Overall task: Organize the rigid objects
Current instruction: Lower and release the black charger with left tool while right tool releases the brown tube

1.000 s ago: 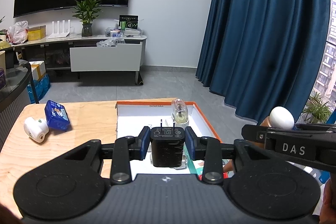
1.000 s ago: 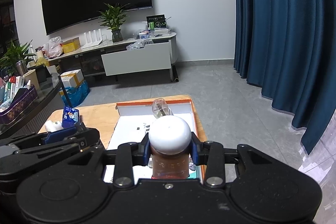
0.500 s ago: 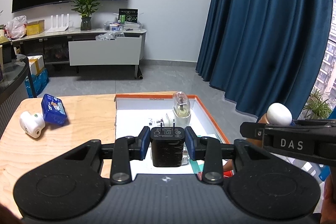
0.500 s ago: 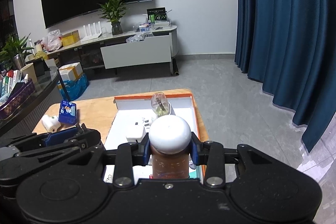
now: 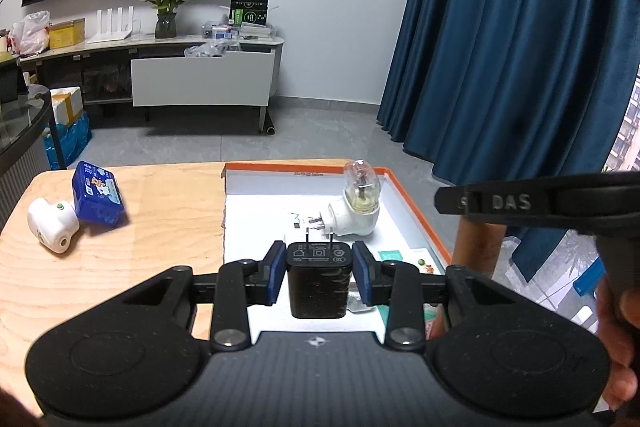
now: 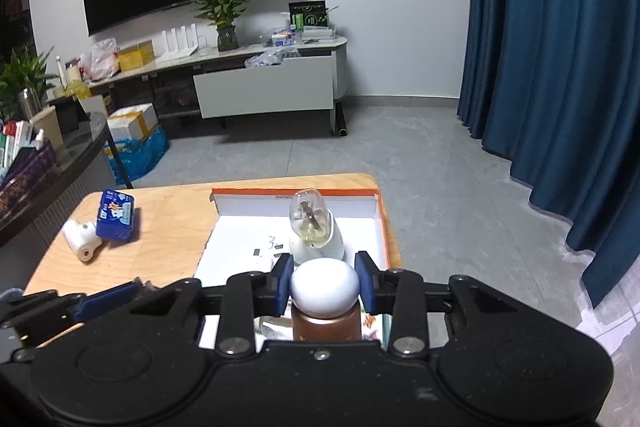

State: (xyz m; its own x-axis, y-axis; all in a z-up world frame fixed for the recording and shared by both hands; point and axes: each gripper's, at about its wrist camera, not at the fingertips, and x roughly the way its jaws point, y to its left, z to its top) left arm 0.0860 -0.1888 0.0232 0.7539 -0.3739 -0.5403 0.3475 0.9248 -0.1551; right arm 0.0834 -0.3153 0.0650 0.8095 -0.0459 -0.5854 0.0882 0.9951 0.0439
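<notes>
My left gripper [image 5: 319, 277] is shut on a black plug adapter [image 5: 319, 279], prongs pointing away, held over the near part of the orange-rimmed white tray [image 5: 416, 209]. My right gripper [image 6: 323, 285] is shut on a brown bottle with a white round cap [image 6: 324, 287], also over the tray [image 6: 382, 219]. Inside the tray stands a white plug-in device with a clear bulb [image 5: 356, 205], seen again just beyond the cap [image 6: 314, 227]. The brown bottle [image 5: 478, 251] and right gripper body show at the right of the left wrist view.
On the wooden table [image 5: 120, 267] to the left lie a blue packet [image 5: 96, 193] and a white rounded device [image 5: 52, 229]; both appear again as the packet [image 6: 117, 215] and device [image 6: 82, 241]. A hand [image 5: 618, 347] holds the right gripper. Blue curtains hang right.
Both grippers have moved forward over the tray, which now sits lower and closer in both views. The right one advanced more, up to the bulb device. Both grips unchanged.
</notes>
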